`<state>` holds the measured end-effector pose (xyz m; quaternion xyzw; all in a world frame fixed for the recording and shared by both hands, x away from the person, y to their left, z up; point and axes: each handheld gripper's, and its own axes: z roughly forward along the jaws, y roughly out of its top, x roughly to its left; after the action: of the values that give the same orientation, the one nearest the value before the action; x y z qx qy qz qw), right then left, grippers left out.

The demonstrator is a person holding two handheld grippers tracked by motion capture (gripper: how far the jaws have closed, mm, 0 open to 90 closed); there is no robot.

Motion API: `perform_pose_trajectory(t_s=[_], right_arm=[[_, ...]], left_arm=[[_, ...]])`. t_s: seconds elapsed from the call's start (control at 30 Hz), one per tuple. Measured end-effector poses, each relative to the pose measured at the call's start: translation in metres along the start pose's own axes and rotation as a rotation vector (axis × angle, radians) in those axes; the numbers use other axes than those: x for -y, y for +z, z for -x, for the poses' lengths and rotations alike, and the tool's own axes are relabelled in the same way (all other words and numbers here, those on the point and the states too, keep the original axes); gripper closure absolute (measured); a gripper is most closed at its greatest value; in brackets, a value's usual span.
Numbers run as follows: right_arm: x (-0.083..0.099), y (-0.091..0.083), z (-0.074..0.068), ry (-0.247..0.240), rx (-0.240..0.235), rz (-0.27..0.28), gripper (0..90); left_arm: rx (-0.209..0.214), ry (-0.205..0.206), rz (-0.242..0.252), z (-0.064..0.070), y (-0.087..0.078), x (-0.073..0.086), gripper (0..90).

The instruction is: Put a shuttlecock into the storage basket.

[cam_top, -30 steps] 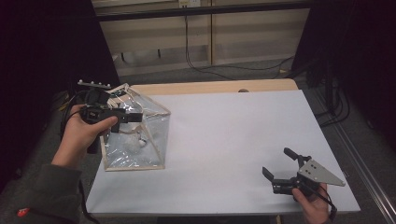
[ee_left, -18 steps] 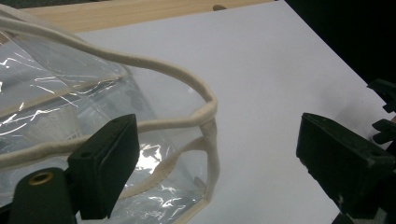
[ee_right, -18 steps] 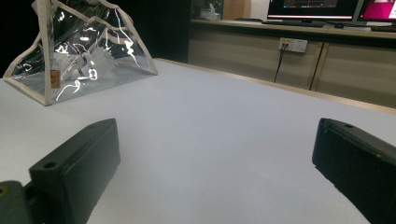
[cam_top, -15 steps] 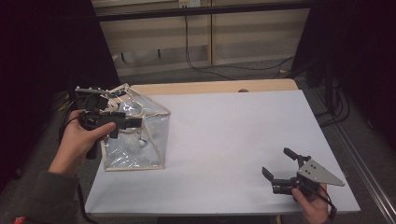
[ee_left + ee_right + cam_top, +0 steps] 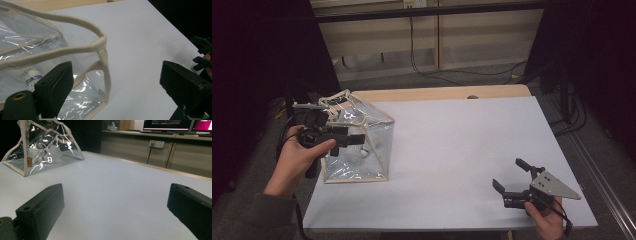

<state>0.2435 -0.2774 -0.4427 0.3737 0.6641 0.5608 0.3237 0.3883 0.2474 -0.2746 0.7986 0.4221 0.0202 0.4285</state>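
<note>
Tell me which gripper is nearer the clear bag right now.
Left. The left gripper is right at the bag, jaws open over its near side by the cloth trim. The right gripper sits far across the table, near the front right corner, jaws open.

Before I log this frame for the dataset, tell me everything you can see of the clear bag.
The clear bag is a boxy pouch of glossy transparent plastic, creased and glinting, edged all round with beige fabric trim. It sits on the white table at its left side, its top leaning to a ridge. A white shuttlecock lies inside. The left gripper hovers at its upper edge, jaws open; whether they touch it is unclear.
</note>
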Motion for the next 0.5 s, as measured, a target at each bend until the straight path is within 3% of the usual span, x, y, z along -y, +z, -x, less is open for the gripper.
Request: perform_pose_trajectory(t_s=[0.3, 0.5], right_arm=[[0.0, 0.0, 0.0, -0.001, -0.001, 0.002, 1.0], [0.0, 0.0, 0.0, 0.0, 0.0, 0.0, 1.0]], left_arm=[[0.019, 0.0, 0.027, -0.001, 0.004, 0.009, 11.2], [0.033, 0.005, 0.02, 0.0, 0.008, 0.015, 10.9]])
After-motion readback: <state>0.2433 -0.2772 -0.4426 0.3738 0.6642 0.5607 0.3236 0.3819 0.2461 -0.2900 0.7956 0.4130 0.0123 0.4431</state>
